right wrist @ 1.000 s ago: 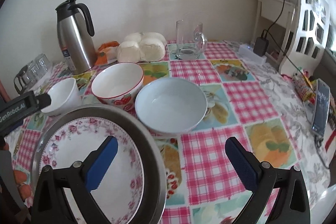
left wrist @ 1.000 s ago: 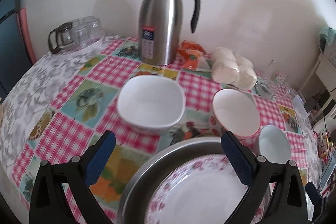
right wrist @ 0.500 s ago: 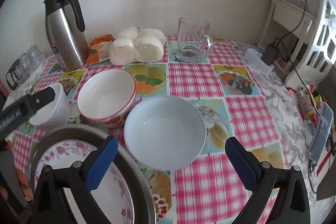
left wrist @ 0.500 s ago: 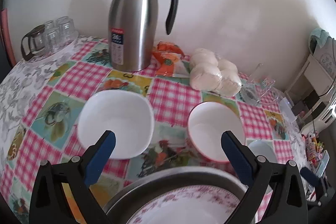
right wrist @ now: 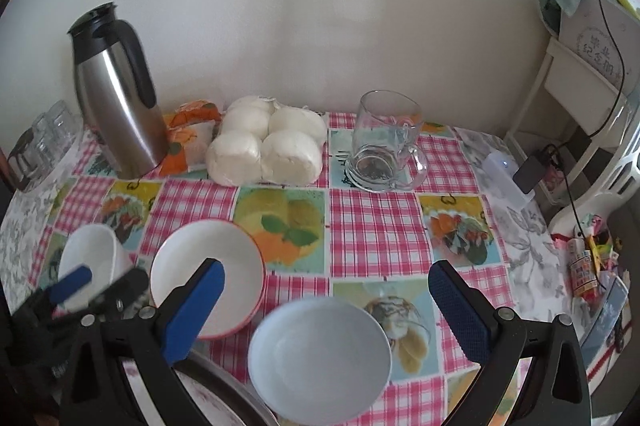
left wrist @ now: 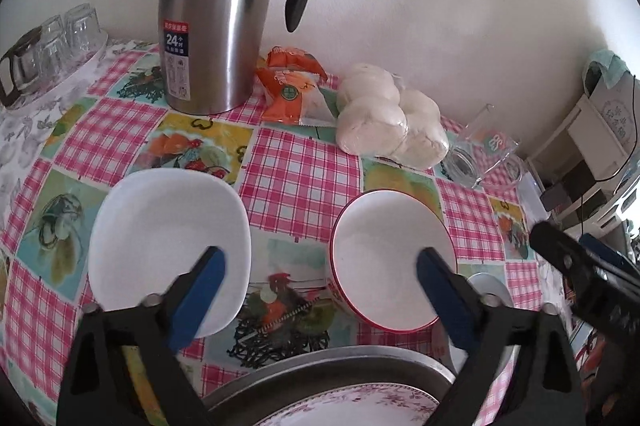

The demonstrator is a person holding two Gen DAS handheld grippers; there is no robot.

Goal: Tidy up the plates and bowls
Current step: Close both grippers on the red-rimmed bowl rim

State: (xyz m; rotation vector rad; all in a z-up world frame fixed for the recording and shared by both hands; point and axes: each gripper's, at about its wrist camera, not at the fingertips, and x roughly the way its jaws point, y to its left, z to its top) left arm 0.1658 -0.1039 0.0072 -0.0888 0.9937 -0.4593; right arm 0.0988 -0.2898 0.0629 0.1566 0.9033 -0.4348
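Note:
My left gripper [left wrist: 320, 290] hovers over the table and its jaws are closing with nothing gripped. Its left finger is in front of a white square bowl [left wrist: 168, 242] and its right finger in front of a red-rimmed bowl [left wrist: 392, 254]. A floral plate [left wrist: 340, 406] lies in a metal tray [left wrist: 320, 360] just below. My right gripper [right wrist: 326, 306] is open above a pale blue bowl [right wrist: 320, 358], not touching it. The right wrist view also shows the red-rimmed bowl [right wrist: 208, 274], the white bowl [right wrist: 92, 254] and the left gripper [right wrist: 100, 284].
A steel thermos [left wrist: 220, 18], an orange packet [left wrist: 292, 82], bagged white buns [left wrist: 388, 118] and a glass mug [right wrist: 384, 142] line the wall. Upturned glasses [left wrist: 52, 42] stand far left. A white shelf with cables [right wrist: 580, 98] and snack packets [right wrist: 588, 266] are at the right edge.
Both grippers moved forward over the table, so the tray and floral plate dropped to the bottom of both views. The left jaws narrowed. The pale blue bowl now lies low between the right fingers.

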